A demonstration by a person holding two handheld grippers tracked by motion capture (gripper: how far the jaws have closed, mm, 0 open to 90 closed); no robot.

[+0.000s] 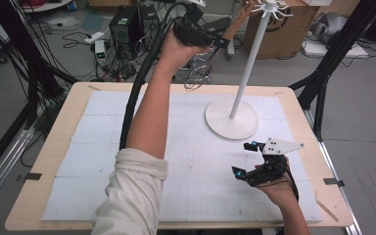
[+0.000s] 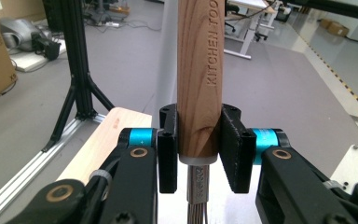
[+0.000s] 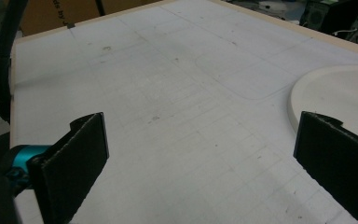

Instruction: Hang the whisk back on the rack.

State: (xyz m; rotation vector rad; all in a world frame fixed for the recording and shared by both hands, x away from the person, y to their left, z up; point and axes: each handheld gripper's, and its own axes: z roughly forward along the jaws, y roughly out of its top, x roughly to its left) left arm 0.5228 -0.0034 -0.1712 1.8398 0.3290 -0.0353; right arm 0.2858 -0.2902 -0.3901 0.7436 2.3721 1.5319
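The left claw (image 1: 210, 41) is raised high beyond the far edge of the table (image 1: 49, 161), clamped on the wooden handle (image 2: 199, 79) of a whisk (image 1: 198, 73). The handle runs straight up out of the claw and the wire loops hang below it. Just beyond the claw's tip rises the white hook stand (image 1: 247, 68), its ring of hooks (image 1: 270, 7) above. The risk, I'd say, is the handle knocking the pole or missing a hook, so the whisk drops or the stand tips. The right claw (image 1: 242, 159) rests spread wide on the table with nothing in it, the stand's base (image 3: 335, 98) just ahead. No containers are about.
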